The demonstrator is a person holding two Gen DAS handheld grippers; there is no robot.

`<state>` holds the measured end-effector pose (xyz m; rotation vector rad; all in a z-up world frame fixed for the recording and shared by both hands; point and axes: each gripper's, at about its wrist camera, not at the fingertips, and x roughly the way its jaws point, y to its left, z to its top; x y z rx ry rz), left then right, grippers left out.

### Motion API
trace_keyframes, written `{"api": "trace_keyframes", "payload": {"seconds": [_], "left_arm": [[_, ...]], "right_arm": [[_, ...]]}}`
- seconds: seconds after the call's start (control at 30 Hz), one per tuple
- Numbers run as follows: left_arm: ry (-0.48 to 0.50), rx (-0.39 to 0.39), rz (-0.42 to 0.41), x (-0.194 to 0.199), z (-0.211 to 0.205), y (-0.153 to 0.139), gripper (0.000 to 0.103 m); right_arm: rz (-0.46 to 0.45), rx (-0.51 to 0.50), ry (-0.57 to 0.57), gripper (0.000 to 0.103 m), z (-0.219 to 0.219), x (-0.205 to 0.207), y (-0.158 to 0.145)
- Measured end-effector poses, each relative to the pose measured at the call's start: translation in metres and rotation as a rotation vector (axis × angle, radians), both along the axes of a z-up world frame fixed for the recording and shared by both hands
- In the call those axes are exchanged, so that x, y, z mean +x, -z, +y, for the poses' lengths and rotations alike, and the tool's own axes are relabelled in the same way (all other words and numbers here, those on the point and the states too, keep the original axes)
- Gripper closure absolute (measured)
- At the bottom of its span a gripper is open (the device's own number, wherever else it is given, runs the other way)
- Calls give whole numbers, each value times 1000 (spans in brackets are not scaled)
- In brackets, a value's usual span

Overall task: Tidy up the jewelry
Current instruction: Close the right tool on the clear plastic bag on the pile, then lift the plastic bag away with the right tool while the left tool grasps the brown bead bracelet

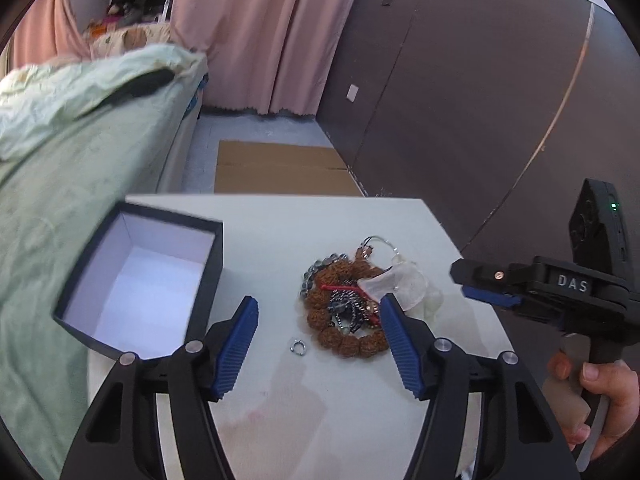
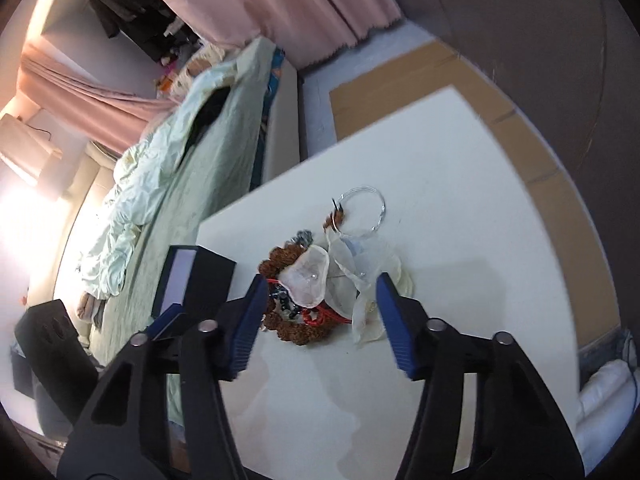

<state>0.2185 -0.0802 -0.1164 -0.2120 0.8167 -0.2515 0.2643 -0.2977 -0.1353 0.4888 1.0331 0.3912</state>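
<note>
A pile of jewelry lies on the white table [image 1: 280, 232]: a brown bead bracelet [image 1: 344, 340], a dark chain [image 1: 348, 308], a red cord, a thin clear bangle [image 2: 364, 210] and pale translucent shell-like pieces [image 2: 308, 280]. A small silver ring [image 1: 298, 346] lies apart, in front of the pile. An open black box with white lining [image 1: 140, 280] stands left of it; it also shows in the right wrist view [image 2: 196, 280]. My left gripper [image 1: 318, 320] is open and empty above the ring. My right gripper [image 2: 320, 296] is open and empty over the pile; in the left wrist view it [image 1: 476, 280] comes in from the right.
A bed with a green cover [image 1: 60, 184] borders the table's left side. Flat cardboard [image 1: 280, 168] lies on the floor beyond the table. A dark wall [image 1: 460, 100] and pink curtains [image 1: 260, 32] stand behind.
</note>
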Motion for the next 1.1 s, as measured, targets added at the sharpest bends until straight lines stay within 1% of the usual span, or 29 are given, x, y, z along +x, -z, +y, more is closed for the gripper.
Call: {"api": "trace_keyframes", "payload": {"seconds": [0.03, 0.07, 0.1, 0.17, 0.23, 0.27, 0.3, 0.33, 0.37, 0.43, 0.53, 0.6, 0.77, 0.9, 0.97, 1.03, 1.1], "left_arm": [[-7, -13, 35, 4, 1, 6, 42], [-5, -23, 50, 7, 0, 9, 42], [6, -26, 51, 9, -1, 11, 42], [23, 14, 49, 11, -7, 13, 42], [37, 13, 56, 14, -9, 17, 42], [40, 19, 60, 15, -11, 19, 42], [42, 24, 64, 15, -11, 21, 42], [46, 26, 72, 16, -13, 23, 42], [48, 22, 79, 16, -13, 25, 42], [46, 21, 83, 18, -14, 29, 42], [44, 29, 80, 23, -16, 32, 42], [45, 33, 82, 25, -18, 35, 42], [43, 53, 85, 31, -22, 42, 43], [27, 59, 90, 39, -22, 47, 55], [22, 57, 93, 43, -21, 50, 60], [22, 52, 106, 46, -20, 54, 62], [24, 42, 116, 49, -20, 58, 69]], "right_arm": [[1, -11, -5, 49, 2, 5, 2], [2, -19, -2, 49, 2, 8, 3], [3, -24, 3, 49, 2, 12, 4], [11, -37, -2, 49, 4, 18, 9], [30, -46, -16, 55, 8, 25, 18], [48, -52, -21, 63, 10, 28, 24], [63, -57, -25, 78, 11, 30, 30], [79, -57, -28, 87, 10, 32, 35], [91, -45, -24, 100, 7, 32, 38], [74, -17, -7, 100, 0, 29, 35], [-11, 9, 10, 100, -10, 23, 14], [-37, 51, 25, 100, -18, 18, 6], [-107, 103, 47, 100, -28, 8, -15], [-158, 141, 53, 100, -29, 4, -31], [-164, 148, 52, 100, -27, 4, -33], [-166, 151, 47, 100, -23, 3, -34], [-170, 156, 41, 100, -20, 4, -36]]}}
